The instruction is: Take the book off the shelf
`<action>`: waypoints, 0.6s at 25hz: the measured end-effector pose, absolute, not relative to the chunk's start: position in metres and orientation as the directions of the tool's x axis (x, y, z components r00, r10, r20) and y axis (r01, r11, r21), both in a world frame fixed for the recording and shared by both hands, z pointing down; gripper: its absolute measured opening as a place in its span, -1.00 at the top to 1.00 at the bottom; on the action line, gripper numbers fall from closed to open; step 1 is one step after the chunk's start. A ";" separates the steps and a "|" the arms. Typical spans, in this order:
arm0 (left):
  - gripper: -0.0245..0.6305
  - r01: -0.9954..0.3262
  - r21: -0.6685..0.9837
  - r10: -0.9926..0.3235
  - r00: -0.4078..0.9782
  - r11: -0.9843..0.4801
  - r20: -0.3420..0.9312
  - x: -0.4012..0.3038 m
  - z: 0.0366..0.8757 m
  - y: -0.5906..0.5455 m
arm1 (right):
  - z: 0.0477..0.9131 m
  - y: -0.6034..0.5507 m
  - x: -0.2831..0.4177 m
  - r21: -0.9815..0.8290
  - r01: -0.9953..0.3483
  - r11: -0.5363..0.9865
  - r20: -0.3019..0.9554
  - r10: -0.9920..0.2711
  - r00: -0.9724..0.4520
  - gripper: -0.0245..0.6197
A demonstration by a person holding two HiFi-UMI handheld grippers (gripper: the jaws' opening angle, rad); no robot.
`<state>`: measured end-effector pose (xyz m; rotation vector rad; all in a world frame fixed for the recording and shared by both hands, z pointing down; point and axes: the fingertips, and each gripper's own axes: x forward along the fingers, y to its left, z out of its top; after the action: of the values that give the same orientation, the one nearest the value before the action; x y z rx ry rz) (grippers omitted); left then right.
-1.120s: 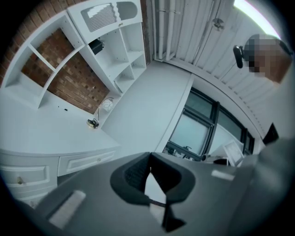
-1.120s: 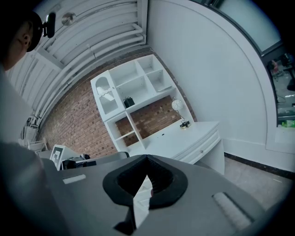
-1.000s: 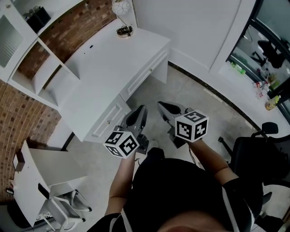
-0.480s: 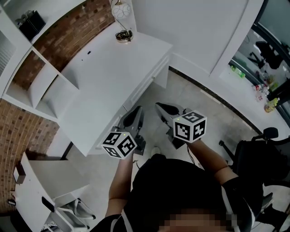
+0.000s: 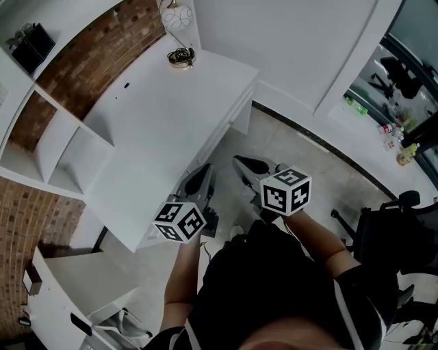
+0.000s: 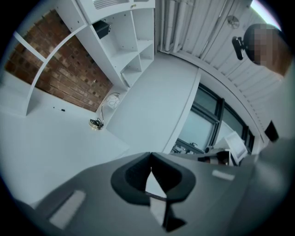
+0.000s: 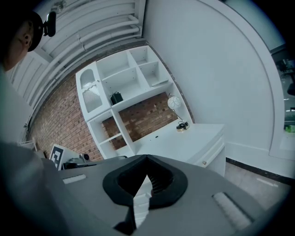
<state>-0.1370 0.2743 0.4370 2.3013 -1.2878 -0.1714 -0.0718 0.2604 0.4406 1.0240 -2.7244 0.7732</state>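
A small dark book [image 5: 28,45] stands in a white shelf unit [image 5: 63,140] above the white desk [image 5: 161,130], at the head view's far upper left. It shows again as the dark book [image 7: 116,97] in a middle compartment and as the book [image 6: 102,28]. My left gripper [image 5: 200,180] hovers at the desk's near corner, jaws shut and empty. My right gripper [image 5: 248,166] is held beside it over the floor, also shut with nothing in it. Both are far from the shelf.
A globe lamp [image 5: 175,14] and a round dish with cable [image 5: 181,57] sit at the desk's far end. A black office chair [image 5: 393,239] is at right, a white cart [image 5: 72,277] lower left. Bottles [image 5: 400,147] line a window ledge.
The desk and shelf have slid down and right in the head view as the person moves closer. Both grippers keep their pose and stay shut.
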 end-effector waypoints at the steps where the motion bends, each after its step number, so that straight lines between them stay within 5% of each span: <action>1: 0.91 -0.766 0.476 -0.827 0.548 -0.432 0.130 -0.135 0.438 0.271 | 0.441 0.257 -0.071 -0.419 -0.646 0.638 0.292 -0.579 -0.761 0.93; 15: 0.91 -0.795 0.445 -0.853 0.509 -0.412 0.120 -0.094 0.429 0.184 | 0.433 0.164 -0.038 -0.424 -0.598 0.680 0.261 -0.541 -0.799 0.93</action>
<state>-0.0938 0.1836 0.4289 2.3070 -1.3538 -0.1727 -0.0381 0.1643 0.4330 0.9445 -2.7735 0.7622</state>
